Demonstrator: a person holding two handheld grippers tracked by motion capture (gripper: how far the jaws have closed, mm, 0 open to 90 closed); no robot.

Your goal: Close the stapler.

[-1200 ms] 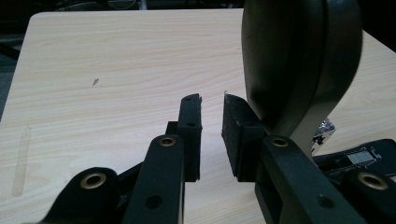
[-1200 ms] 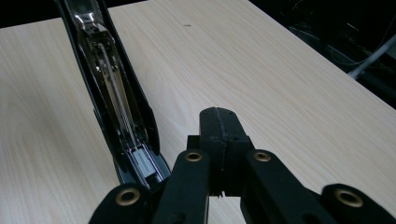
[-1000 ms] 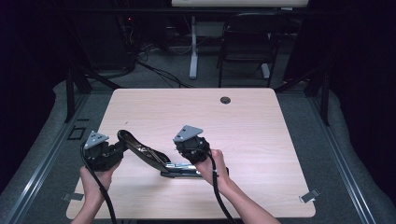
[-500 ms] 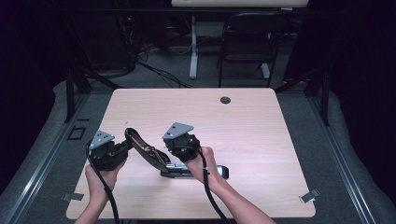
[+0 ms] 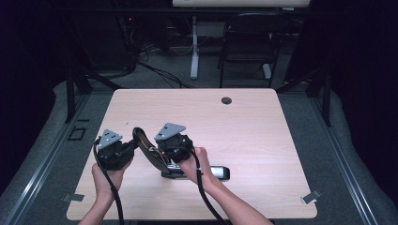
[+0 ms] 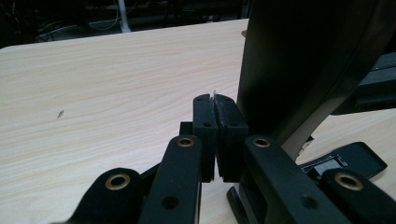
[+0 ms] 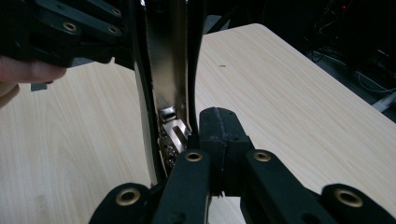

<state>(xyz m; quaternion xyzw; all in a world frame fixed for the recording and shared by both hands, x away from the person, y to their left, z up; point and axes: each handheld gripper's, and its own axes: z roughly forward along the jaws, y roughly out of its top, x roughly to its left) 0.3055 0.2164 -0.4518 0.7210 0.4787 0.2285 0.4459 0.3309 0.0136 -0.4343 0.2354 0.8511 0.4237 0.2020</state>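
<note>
Stapler (image 5: 187, 169): lying near the front of the table (image 5: 263, 136), lid swung up between the grippers. Left gripper (image 6: 215, 122): jaws pressing together, beside the raised lid. Right gripper (image 7: 219, 128): jaws together, against the lid's inner metal channel.

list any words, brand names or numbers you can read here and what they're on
None can be read. The stapler, swung open on the wooden table, shows no legible brand or marking on its black lid or metal staple channel. The left gripper and right gripper bear no lettering either.
</note>
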